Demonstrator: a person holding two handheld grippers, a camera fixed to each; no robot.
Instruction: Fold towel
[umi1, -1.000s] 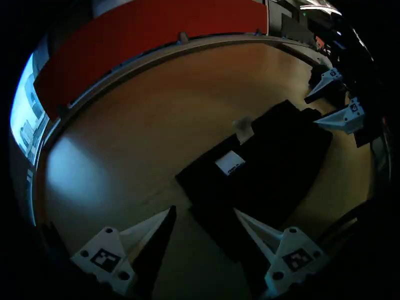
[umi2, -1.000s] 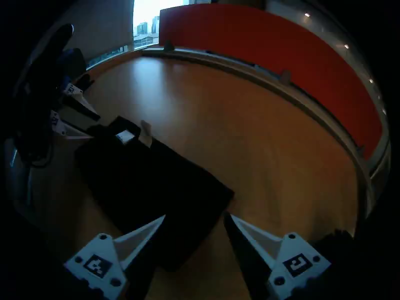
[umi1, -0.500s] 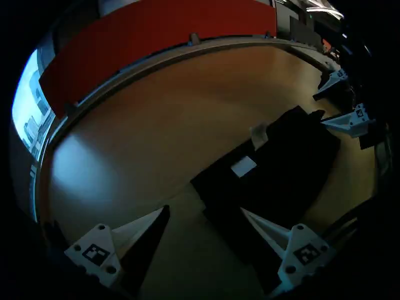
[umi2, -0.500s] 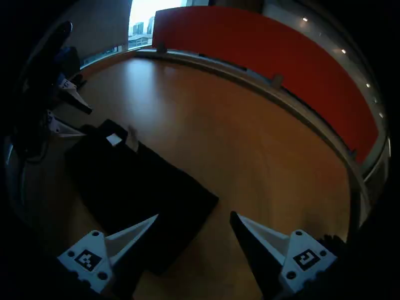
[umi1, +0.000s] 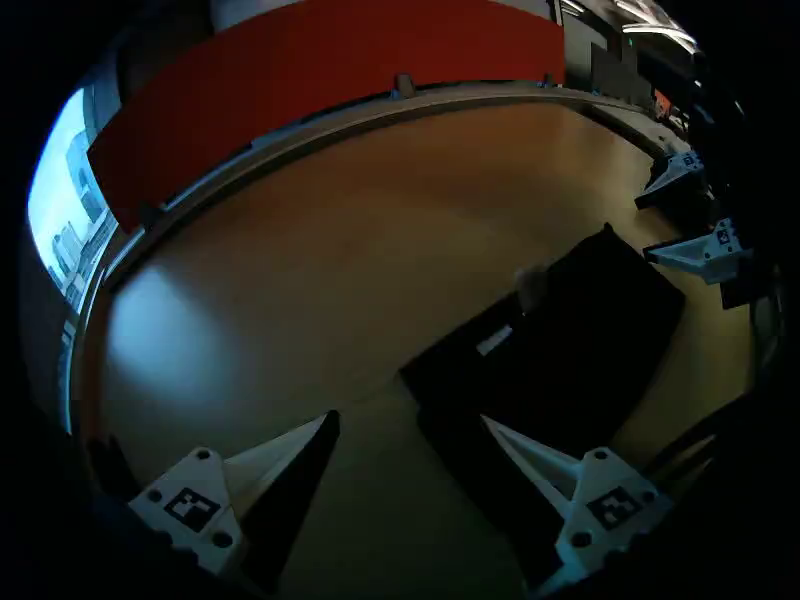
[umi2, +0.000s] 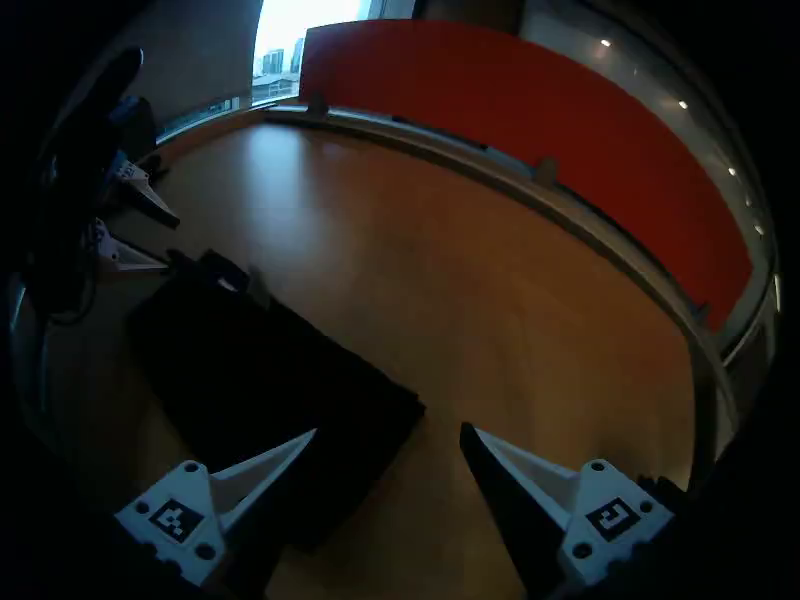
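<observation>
One black towel (umi1: 575, 345) on wood tbl (umi1: 300, 270) — folds indistinct in shadow.

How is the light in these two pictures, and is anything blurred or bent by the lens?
Left gripper view: dim overall; the window throws a bluish sheen on the table; the black towel loses its folds in shadow, and its pale tag is smeared. Right gripper view: the window is washed out white; the table's far edge bows from the fisheye lens.
</observation>
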